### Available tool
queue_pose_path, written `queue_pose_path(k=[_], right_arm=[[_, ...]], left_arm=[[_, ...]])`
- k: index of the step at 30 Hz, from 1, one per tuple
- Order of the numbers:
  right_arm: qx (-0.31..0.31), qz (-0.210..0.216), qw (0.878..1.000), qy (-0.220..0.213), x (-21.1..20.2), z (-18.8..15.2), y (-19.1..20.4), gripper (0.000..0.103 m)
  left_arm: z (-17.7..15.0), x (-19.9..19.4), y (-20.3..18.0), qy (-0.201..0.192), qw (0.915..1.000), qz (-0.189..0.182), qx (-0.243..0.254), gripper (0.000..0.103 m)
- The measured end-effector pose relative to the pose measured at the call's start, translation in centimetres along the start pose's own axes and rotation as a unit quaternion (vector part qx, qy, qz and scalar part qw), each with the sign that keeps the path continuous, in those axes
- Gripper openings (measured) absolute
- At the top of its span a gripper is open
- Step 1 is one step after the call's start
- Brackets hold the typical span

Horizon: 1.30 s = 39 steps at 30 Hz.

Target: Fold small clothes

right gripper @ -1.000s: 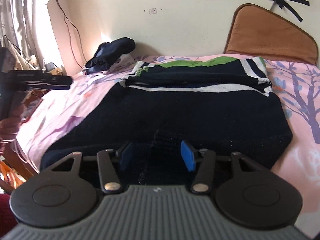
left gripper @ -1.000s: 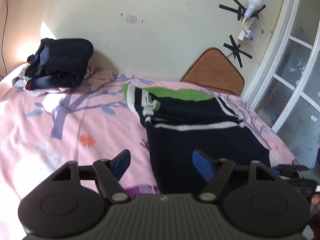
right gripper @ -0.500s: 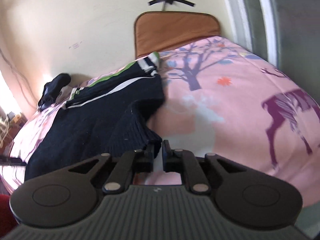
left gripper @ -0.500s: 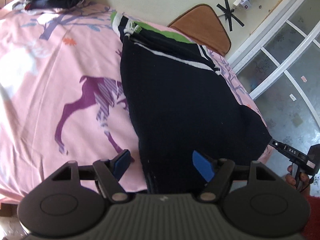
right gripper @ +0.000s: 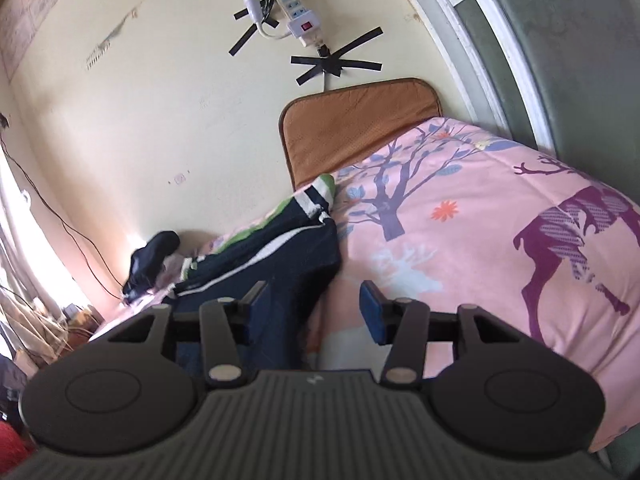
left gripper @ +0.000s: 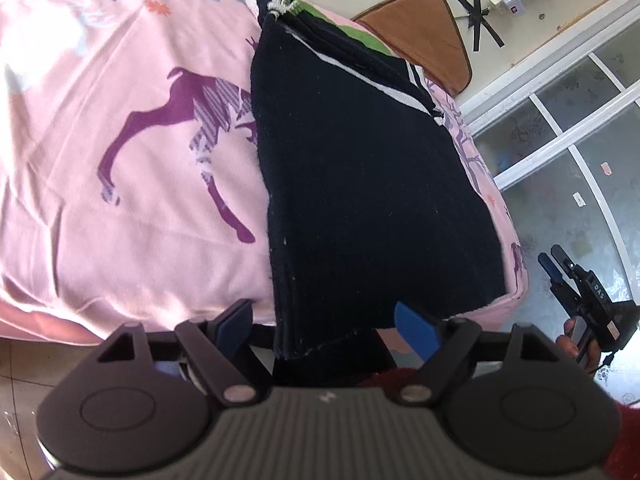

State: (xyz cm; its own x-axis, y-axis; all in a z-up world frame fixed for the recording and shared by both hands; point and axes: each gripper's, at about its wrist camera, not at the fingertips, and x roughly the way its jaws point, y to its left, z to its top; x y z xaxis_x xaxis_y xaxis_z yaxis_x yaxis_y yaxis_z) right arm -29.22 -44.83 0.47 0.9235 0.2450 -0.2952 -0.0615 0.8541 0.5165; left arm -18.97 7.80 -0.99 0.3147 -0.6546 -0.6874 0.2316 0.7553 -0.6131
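A dark navy sweater (left gripper: 360, 160) with white and green stripes lies lengthwise on the pink deer-print bedsheet (left gripper: 120, 200). Its hem hangs over the bed's near edge. My left gripper (left gripper: 326, 326) hovers at that hem, its jaws opening. The hem's left corner sits between the blue pads (left gripper: 416, 330), which do not press on it. In the right wrist view my right gripper (right gripper: 314, 306) is at the sweater's (right gripper: 280, 264) right edge, jaws opening. Cloth lies by its left finger, not pinched. The right gripper (left gripper: 560, 276) also shows off the bed's right corner.
A brown cushion (right gripper: 352, 128) leans on the wall at the bed's head. A dark pile of clothes (right gripper: 154, 256) lies at the far left corner. A power strip (right gripper: 296, 12) and bulb are taped to the wall. Glass door panes (left gripper: 580, 120) stand to the right.
My left gripper dipped toward the bed's near edge and opened wider. My right gripper swung to the sweater's right side, nearly shut on its corner, then opened; the cloth lies flat.
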Motion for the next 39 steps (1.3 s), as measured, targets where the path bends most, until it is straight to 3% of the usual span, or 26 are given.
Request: queue_pose_path(k=[3, 4, 5, 6, 8, 10, 11, 12, 13, 14, 19, 24, 27, 29, 30, 31, 33, 34, 35, 39], right_arm=[[0.000, 0.024, 1.000, -0.004, 0.4, 0.2, 0.3, 0.053], [-0.004, 0.028, 1.000, 0.001, 0.9, 0.1, 0.4, 0.053], [-0.012, 0.024, 1.000, 0.009, 1.4, -0.1, 0.6, 0.053], [-0.023, 0.017, 0.999, 0.018, 1.9, -0.4, 0.7, 0.053], [-0.041, 0.003, 0.998, 0.040, 2.8, -1.2, 0.7, 0.053], [-0.057, -0.018, 0.996, 0.068, 3.9, -2.2, 0.4, 0.053], [-0.064, -0.029, 0.994, 0.089, 4.5, -2.8, 0.2, 0.052], [-0.066, -0.028, 0.991, 0.112, 5.0, -3.3, 0.0, 0.044], [-0.072, -0.022, 0.990, 0.123, 5.0, -3.8, 0.1, 0.017], [-0.077, -0.008, 0.988, 0.136, 4.9, -4.0, 0.4, 0.010], [-0.036, 0.074, 0.990, 0.118, 4.3, -2.2, 0.7, 0.009], [-0.031, 0.090, 0.994, 0.055, 7.9, 3.0, 3.0, 0.009], [-0.027, 0.038, 0.999, 0.015, 13.0, 6.9, 4.3, 0.011], [-0.014, -0.003, 0.999, -0.030, 17.0, 8.8, 4.4, 0.023], [-0.020, -0.027, 0.999, -0.040, 18.5, 9.2, 4.3, 0.053], [-0.020, -0.053, 0.998, -0.031, 19.5, 9.5, 4.1, 0.064], [-0.013, -0.038, 0.999, -0.014, 19.4, 9.3, 3.4, 0.064], [-0.019, -0.019, 1.000, -0.009, 18.7, 8.6, 2.8, 0.065], [-0.029, -0.024, 0.999, -0.003, 18.2, 7.9, 2.7, 0.066], [-0.066, -0.075, 0.994, 0.036, 17.8, 5.1, 1.9, 0.067]], left_arm=[[0.2, 1.1, 0.4, 0.011, 0.9996, -0.015, -0.019, 0.078], [0.3, 1.5, 0.6, 0.014, 0.9994, -0.021, -0.026, 0.071], [0.5, 1.7, 0.6, 0.017, 0.9991, -0.026, -0.030, 0.060], [0.6, 2.0, 0.7, 0.021, 0.9988, -0.030, -0.034, 0.055], [0.7, 2.2, 0.8, 0.028, 0.9983, -0.033, -0.038, 0.030], [0.6, 2.3, 0.7, 0.032, 0.9983, -0.036, -0.034, 0.012], [0.7, 2.1, 0.6, 0.029, 0.9983, -0.039, -0.031, 0.012], [0.7, 1.9, 0.3, 0.025, 0.9985, -0.042, -0.025, 0.011], [0.7, 1.6, 0.1, 0.020, 0.9986, -0.046, -0.020, 0.011], [0.9, 1.1, -0.1, 0.014, 0.9985, -0.052, -0.013, 0.010], [3.3, -1.8, -1.1, -0.043, 0.9949, -0.091, 0.011, 0.010], [10.1, -2.9, -1.5, -0.118, 0.9894, -0.085, 0.003, 0.010], [15.5, -1.6, -1.4, -0.176, 0.9835, -0.040, -0.007, 0.021], [17.9, -0.2, -0.8, -0.199, 0.9795, 0.012, -0.025, 0.046], [18.4, 0.2, -0.4, -0.202, 0.9776, 0.043, -0.040, 0.049], [18.4, 0.3, 0.2, -0.198, 0.9776, 0.049, -0.052, 0.054], [17.5, 0.4, 1.1, -0.188, 0.9803, 0.038, -0.046, 0.067], [16.9, 0.3, 1.5, -0.188, 0.9800, 0.049, -0.043, 0.079], [16.4, 0.3, 1.9, -0.187, 0.9796, 0.061, -0.040, 0.085], [15.5, 1.1, 3.5, -0.154, 0.9857, 0.053, -0.044, 0.083]])
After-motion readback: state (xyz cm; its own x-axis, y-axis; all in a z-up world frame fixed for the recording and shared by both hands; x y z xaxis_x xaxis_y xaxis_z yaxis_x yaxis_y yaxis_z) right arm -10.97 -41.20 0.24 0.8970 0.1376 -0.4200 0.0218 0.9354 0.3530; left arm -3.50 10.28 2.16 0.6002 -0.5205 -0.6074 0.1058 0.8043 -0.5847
